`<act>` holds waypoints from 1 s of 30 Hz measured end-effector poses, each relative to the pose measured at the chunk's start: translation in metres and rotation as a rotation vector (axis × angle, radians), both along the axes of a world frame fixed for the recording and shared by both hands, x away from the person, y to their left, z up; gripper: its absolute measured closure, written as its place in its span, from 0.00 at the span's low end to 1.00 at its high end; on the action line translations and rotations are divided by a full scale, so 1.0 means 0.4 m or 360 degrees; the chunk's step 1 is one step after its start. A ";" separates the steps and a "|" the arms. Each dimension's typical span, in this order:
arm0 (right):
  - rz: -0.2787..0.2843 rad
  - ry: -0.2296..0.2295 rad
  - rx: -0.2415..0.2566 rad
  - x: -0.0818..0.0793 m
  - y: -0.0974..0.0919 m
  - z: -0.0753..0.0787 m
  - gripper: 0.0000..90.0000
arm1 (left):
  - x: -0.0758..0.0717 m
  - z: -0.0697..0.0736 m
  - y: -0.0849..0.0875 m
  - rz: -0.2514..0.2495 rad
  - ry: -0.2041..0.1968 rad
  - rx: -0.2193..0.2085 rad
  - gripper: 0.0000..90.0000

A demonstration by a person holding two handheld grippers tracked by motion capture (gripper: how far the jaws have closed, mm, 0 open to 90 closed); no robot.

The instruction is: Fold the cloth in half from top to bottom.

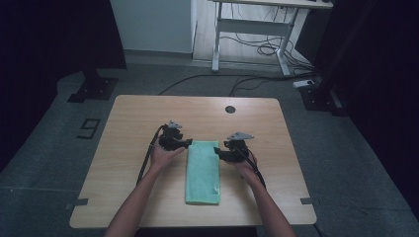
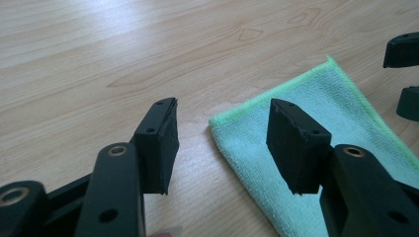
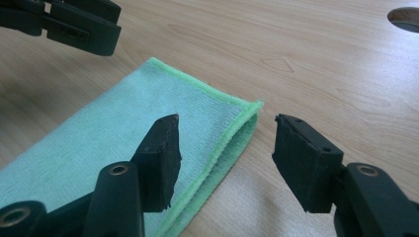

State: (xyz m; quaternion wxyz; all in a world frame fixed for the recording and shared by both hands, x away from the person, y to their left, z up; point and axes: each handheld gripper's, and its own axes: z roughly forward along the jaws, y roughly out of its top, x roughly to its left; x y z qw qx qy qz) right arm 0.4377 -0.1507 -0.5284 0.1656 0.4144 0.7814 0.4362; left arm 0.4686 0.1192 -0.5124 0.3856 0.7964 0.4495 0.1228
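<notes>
Green cloth (image 1: 202, 172), folded into a long strip, lies flat on the wooden table (image 1: 128, 123), its far end between the two grippers. Left gripper (image 2: 222, 143) hangs with jaws well apart and nothing between the pads, straddling the cloth's far left corner (image 2: 217, 123). Right gripper (image 3: 225, 158) likewise stands open and empty, astride the far right corner (image 3: 254, 106), one jaw over the fabric, the other over bare wood. Each is held by a hand (image 1: 163, 155) coming from the near edge. Beyond, a round grommet hole (image 1: 230, 109) sits near the table's far edge.
</notes>
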 end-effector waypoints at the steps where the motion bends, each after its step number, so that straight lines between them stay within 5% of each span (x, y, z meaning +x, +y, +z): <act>1: -0.0006 0.0009 0.0003 0.003 0.001 -0.003 0.48 | 0.003 -0.002 -0.003 -0.0005 0.0003 0.0000 0.51; 13: -0.0028 0.0029 -0.0014 0.054 0.019 -0.009 0.48 | 0.028 -0.047 -0.030 0.0004 0.0070 0.0028 0.55; 30: -0.0063 0.0086 -0.0111 0.107 0.050 -0.053 0.55 | 0.031 -0.067 -0.027 0.0019 0.0092 0.0045 0.61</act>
